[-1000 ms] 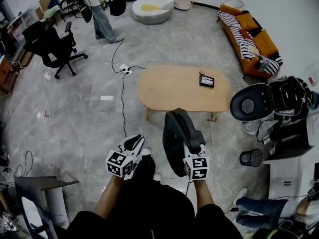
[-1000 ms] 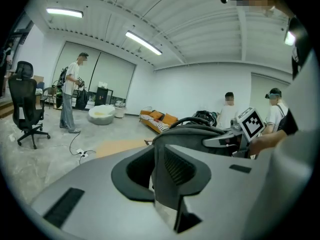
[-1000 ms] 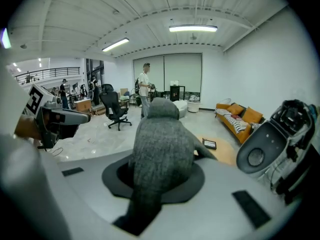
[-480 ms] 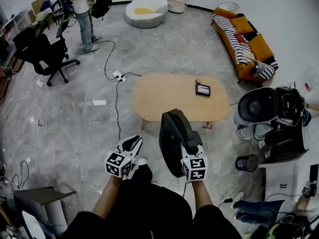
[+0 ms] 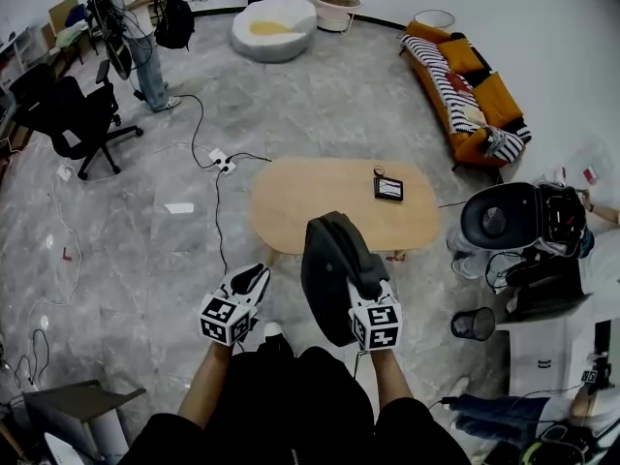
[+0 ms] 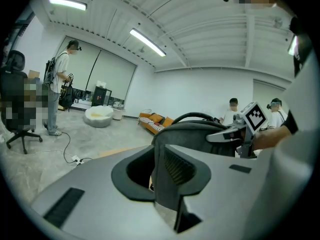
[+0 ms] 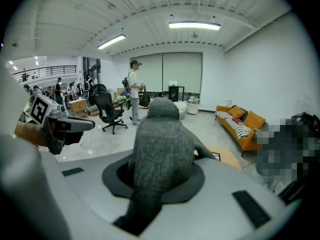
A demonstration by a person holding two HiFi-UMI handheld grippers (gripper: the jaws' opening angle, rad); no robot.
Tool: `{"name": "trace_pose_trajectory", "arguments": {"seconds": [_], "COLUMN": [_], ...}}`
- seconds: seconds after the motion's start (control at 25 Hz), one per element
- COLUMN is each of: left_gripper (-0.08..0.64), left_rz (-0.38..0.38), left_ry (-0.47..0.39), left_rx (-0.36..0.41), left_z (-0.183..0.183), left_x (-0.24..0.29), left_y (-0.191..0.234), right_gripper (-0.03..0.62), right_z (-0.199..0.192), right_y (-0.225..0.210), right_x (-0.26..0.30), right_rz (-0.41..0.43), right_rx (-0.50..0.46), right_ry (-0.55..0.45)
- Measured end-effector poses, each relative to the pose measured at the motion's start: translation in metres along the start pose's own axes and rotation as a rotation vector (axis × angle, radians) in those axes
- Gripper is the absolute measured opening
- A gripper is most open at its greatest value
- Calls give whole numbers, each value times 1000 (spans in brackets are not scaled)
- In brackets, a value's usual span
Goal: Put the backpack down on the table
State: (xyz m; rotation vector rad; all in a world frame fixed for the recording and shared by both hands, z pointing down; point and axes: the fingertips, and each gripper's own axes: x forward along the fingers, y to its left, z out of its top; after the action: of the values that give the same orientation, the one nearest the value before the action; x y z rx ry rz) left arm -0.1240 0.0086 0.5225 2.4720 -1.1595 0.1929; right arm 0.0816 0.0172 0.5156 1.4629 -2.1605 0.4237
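The dark grey backpack (image 5: 327, 269) hangs off the floor in front of me, and my right gripper (image 5: 364, 285) is shut on its top strap. In the right gripper view the grey woven strap (image 7: 157, 149) fills the space between the jaws. My left gripper (image 5: 250, 281) is beside the backpack on its left, apart from it, with its jaws together and nothing in them. The light wooden oval table (image 5: 320, 201) stands just ahead of the backpack, which is still short of its near edge. A small dark tablet (image 5: 389, 188) lies on the table's right part.
An orange sofa (image 5: 465, 85) runs along the right wall. A dark round chair (image 5: 499, 216) and a mesh bin (image 5: 472, 325) stand right of the table. A power strip with cables (image 5: 223, 163) lies left of it. Far back are an office chair (image 5: 68, 114), a white beanbag (image 5: 266, 29) and a standing person (image 5: 126, 27).
Both grippers and the hanging backpack have come closer to the table's near edge. The right gripper's hold on the strap is unchanged, and the left gripper stays empty.
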Motion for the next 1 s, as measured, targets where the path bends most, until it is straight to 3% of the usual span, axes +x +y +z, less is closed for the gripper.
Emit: {"name": "trace_pose_trajectory", "arguments": {"seconds": [0.44,1.0], "left_gripper": [69,69], "left_rz": [-3,40], "left_ry": [20,44], "left_rx": [10,8], "left_z": [7,10], "left_x": [10,30], "left_y": [30,62], "right_gripper": [86,86], "right_z": [24,43], "right_y": [10,7], "right_x": [32,81], "right_rz": [37,93], "right_rx": [-67,-47], "right_ry": [17,6]}}
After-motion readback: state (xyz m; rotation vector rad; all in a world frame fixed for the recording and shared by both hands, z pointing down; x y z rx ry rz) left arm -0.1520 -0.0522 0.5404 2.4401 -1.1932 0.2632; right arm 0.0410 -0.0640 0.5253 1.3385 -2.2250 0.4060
